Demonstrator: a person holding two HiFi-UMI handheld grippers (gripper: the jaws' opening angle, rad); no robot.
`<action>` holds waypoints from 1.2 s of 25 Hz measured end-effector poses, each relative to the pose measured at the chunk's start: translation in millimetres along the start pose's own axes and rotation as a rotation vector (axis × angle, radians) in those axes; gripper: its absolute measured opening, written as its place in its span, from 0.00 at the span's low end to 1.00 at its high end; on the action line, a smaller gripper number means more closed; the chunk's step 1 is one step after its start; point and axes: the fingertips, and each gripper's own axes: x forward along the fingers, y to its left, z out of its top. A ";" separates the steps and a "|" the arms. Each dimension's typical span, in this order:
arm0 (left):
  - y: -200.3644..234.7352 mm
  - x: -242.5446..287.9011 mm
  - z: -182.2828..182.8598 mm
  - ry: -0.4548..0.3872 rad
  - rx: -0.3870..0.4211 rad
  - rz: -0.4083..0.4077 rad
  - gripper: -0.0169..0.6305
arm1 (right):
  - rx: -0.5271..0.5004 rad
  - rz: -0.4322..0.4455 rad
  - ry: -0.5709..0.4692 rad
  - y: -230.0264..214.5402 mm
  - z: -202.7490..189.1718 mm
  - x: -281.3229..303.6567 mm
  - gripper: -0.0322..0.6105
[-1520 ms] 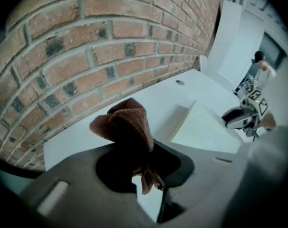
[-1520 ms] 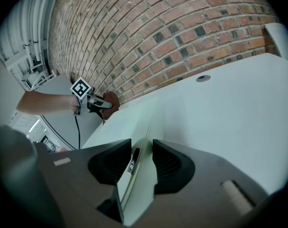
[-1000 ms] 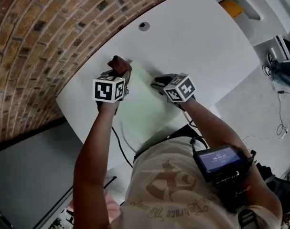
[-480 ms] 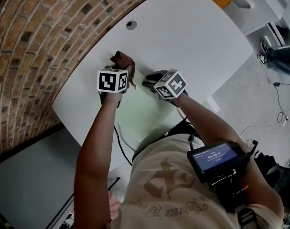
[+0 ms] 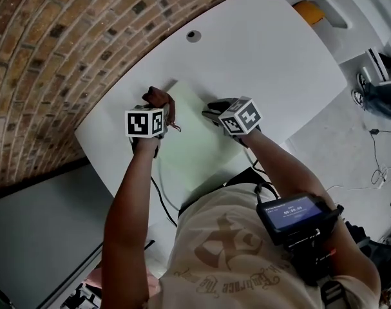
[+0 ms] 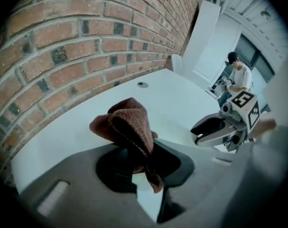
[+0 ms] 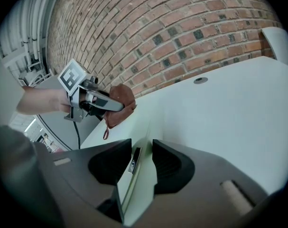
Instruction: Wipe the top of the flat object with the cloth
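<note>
Head view: my right tongs [image 5: 211, 113] clamp the board's [image 5: 198, 147] two-o'clock edge steady so my left tongs [image 5: 158, 105], gripping the cloth [image 5: 155, 96], can wipe.

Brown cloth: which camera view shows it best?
Left gripper view: the cloth sits central and large, clamped in the left gripper. Right gripper view shows it small, from the side; head view, only a scrap past the marker cube.

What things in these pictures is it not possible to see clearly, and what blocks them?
- Whether cloth touches flat board: left gripper view, left claw hides cloth's underside; head view, its marker cube covers the spot.
- Board's near edge: head view, partly behind the person's arms.
- Screen text: head view, too small.
- Round spot on table: too small to identify.
</note>
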 end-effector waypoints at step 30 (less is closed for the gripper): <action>-7.6 -58.8 -49.3 -0.113 -0.158 -0.018 0.15 | 0.068 -0.005 0.038 8.9 -18.6 -20.9 0.28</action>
